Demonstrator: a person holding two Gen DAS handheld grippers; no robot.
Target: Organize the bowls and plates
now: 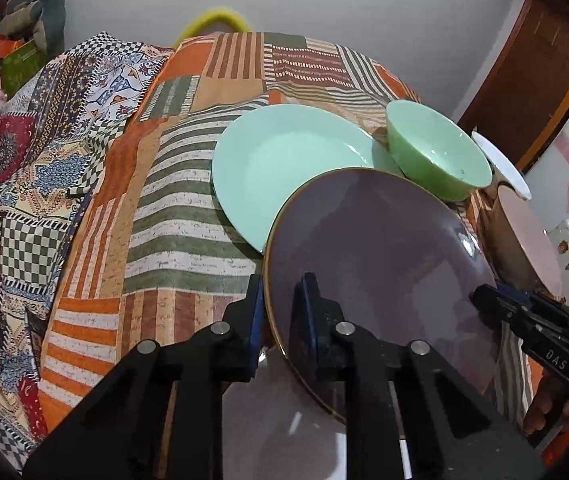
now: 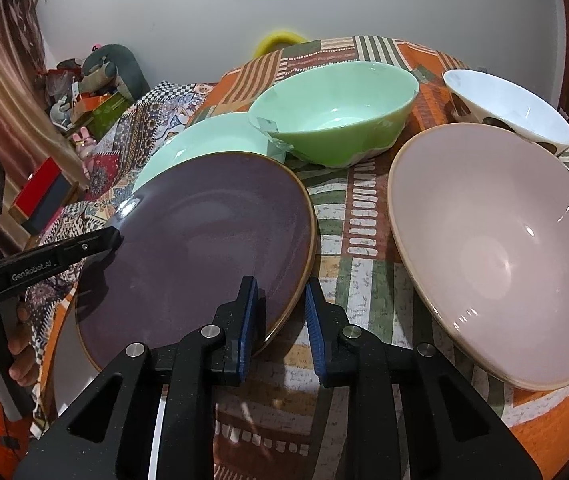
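1. Patchwork cloth (image 2: 348, 216) in orange, green and white covers the table; a grey wall stands behind it.
2. Left gripper (image 1: 280, 312): fingers straddle the purple plate (image 2: 200, 240) rim at 9 o'clock, apparently clamped.
3. Right gripper (image 2: 280, 316): fingers straddle the same rim at 4 o'clock, a gap visible at the outer finger.
4. Purple plate is tilted over the mint plate (image 1: 284, 160).
5. Judgement: glazed ceramic, stiff, slippery, fragile; grip at the rim.
6. At 12 o'clock: green bowl (image 2: 336, 116). At 2 o'clock: pink bowl (image 2: 496, 252), white bowl (image 2: 512, 108).
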